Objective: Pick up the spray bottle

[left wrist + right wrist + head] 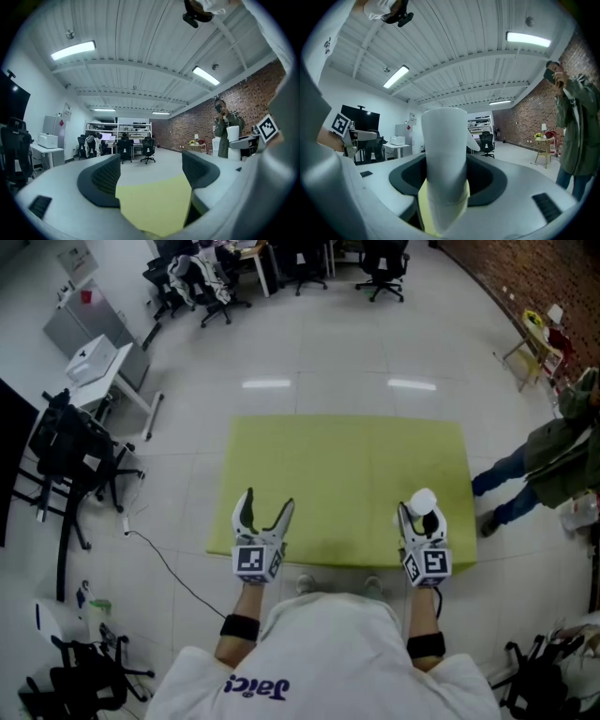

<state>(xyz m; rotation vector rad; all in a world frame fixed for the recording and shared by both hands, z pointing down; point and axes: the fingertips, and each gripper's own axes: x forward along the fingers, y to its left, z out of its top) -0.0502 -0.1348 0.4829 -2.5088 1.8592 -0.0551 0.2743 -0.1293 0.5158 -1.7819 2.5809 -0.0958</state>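
The white spray bottle (pixel 424 501) stands upright between the jaws of my right gripper (pixel 422 519), which is shut on it just above the near right part of the yellow-green table (pixel 347 474). In the right gripper view the bottle's white body (pixel 444 154) fills the gap between the dark pads, and its nozzle pokes out to the right. Over the table's near left part my left gripper (pixel 267 502) is open with nothing between its fingers. In the left gripper view only the yellow-green table (pixel 154 206) shows between the jaws of that gripper (pixel 150 176).
A person in a green jacket (pixel 553 460) stands on the floor beside the table's right edge. Black office chairs (pixel 70 451) and a white desk (pixel 98 362) are to the left, and a cable (pixel 164 563) runs across the floor near the table's left corner.
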